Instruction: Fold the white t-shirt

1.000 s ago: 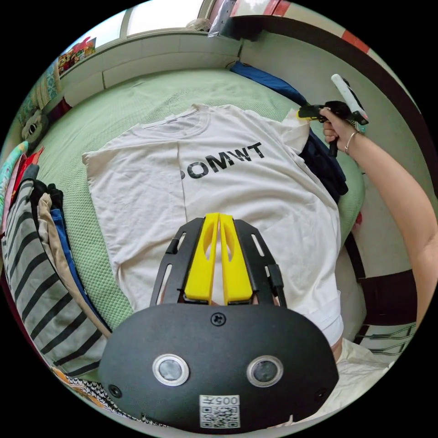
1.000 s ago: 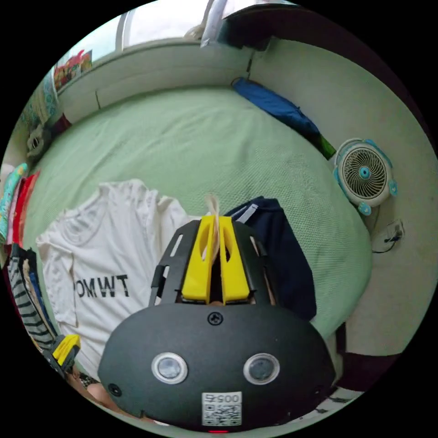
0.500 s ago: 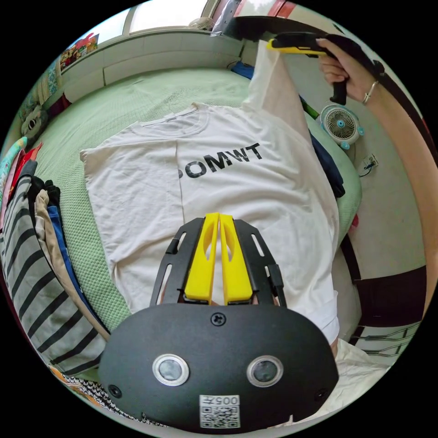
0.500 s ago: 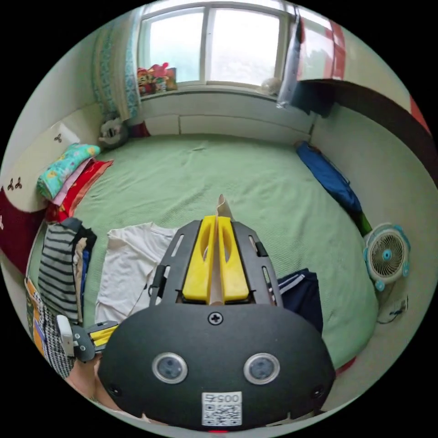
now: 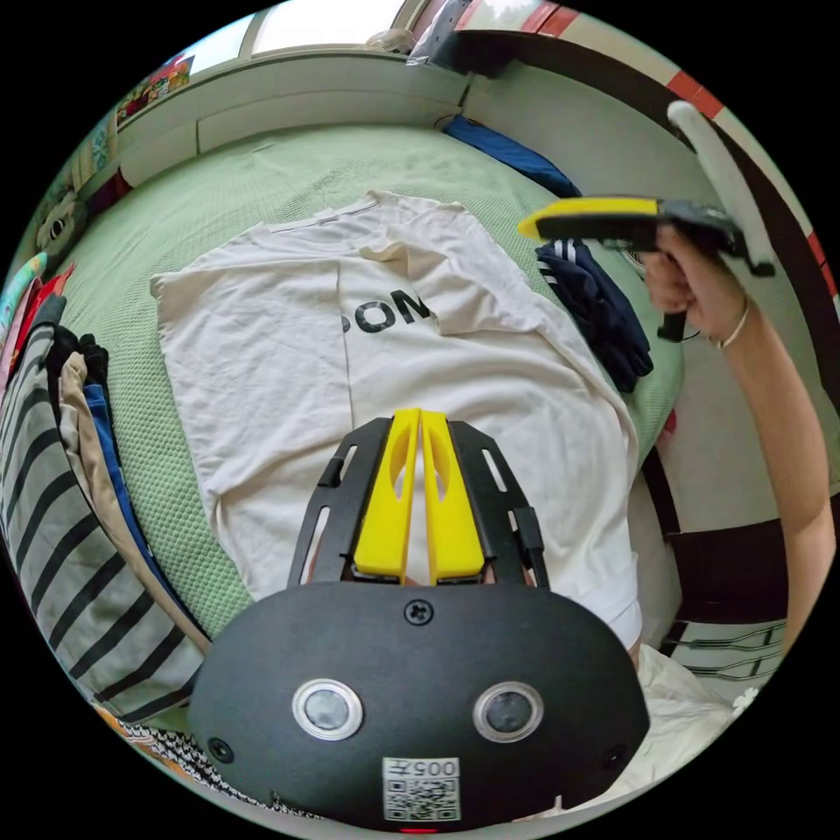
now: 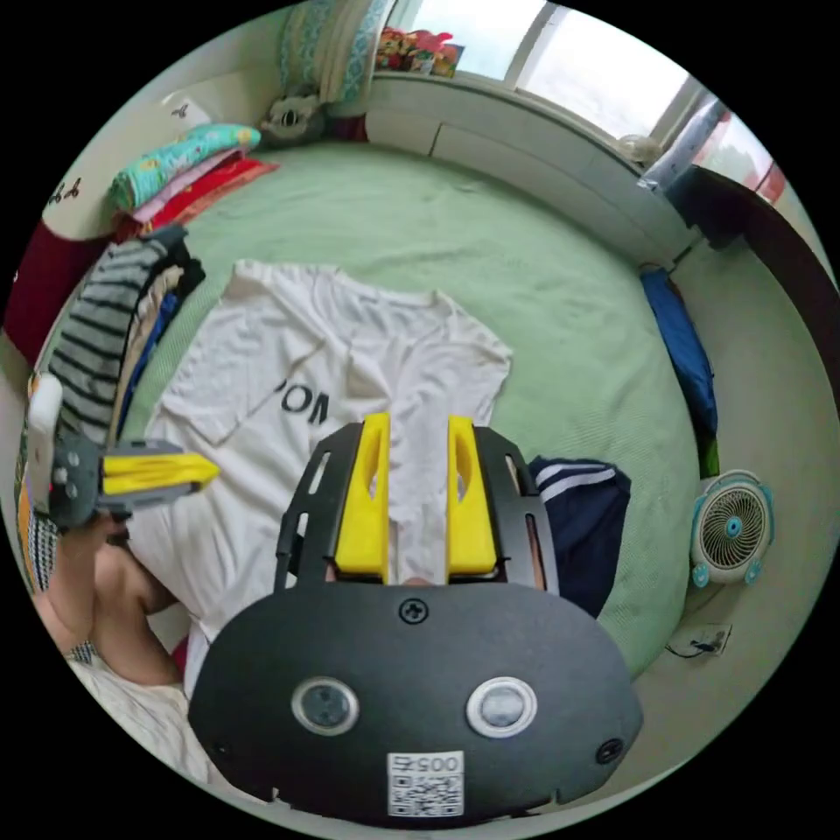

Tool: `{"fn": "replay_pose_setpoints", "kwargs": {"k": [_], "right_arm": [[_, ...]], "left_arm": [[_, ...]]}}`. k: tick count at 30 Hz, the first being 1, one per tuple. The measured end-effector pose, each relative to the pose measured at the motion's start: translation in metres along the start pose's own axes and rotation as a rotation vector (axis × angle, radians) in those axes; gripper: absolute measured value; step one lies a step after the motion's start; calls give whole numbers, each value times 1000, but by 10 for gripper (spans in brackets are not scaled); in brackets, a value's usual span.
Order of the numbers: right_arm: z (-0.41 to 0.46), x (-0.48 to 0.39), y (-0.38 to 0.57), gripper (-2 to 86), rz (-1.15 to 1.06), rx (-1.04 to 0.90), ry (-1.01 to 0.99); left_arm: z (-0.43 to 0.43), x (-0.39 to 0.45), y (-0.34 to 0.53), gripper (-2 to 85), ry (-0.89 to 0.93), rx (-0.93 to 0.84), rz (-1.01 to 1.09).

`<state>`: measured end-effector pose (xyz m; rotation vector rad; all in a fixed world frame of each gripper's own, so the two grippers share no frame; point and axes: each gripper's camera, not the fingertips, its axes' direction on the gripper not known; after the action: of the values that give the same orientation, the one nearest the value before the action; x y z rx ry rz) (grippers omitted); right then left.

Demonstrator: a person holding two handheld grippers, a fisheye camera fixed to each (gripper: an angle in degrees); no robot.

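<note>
Bed [image 6: 525, 262] holds white t-shirt [image 5: 289, 350], one sleeve folded inward.

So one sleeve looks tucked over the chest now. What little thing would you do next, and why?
Probably bring the open right gripper down to the shirt's right edge near the hem and fold that side inward. The white t-shirt lies flat on the green bed, its right sleeve already folded over the lettering, while the body below it is spread wide. The left gripper, shut, sits low over the hem.
</note>
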<state>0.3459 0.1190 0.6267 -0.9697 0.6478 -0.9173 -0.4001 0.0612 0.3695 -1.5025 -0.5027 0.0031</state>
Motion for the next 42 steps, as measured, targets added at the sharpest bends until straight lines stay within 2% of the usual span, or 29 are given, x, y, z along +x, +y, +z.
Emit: {"fn": "replay_pose_setpoints", "kwargs": {"k": [6, 13, 17, 19, 23, 28, 34, 39, 42], "right_arm": [[50, -3, 37, 89, 1, -109, -38], [63, -1, 47, -10, 73, -131, 115], [66, 25, 57, -1, 100, -198, 127], [66, 43, 64, 35, 114, -247, 67], [43, 57, 57, 62, 127, -135, 3], [51, 72, 13, 77, 264, -18, -49], [98, 92, -37, 70, 385, -23, -97], [133, 107, -51, 63, 474, -79, -34], [154, 106, -47, 21, 478, -118, -92]], "left_arm": [[-1, -4, 0, -5, -11, 5, 7], [4, -7, -2, -5, -4, -14, 15], [4, -12, -1, -6, -14, -16, 11], [4, -17, 0, -6, 0, -16, 0], [4, -26, 2, -6, 28, -11, -20], [5, -31, 4, -5, 11, -16, -27], [4, -37, 6, -5, 1, -11, -22], [5, -52, 10, -5, -13, -39, -22], [3, -63, 16, -5, -37, -44, -31]]}}
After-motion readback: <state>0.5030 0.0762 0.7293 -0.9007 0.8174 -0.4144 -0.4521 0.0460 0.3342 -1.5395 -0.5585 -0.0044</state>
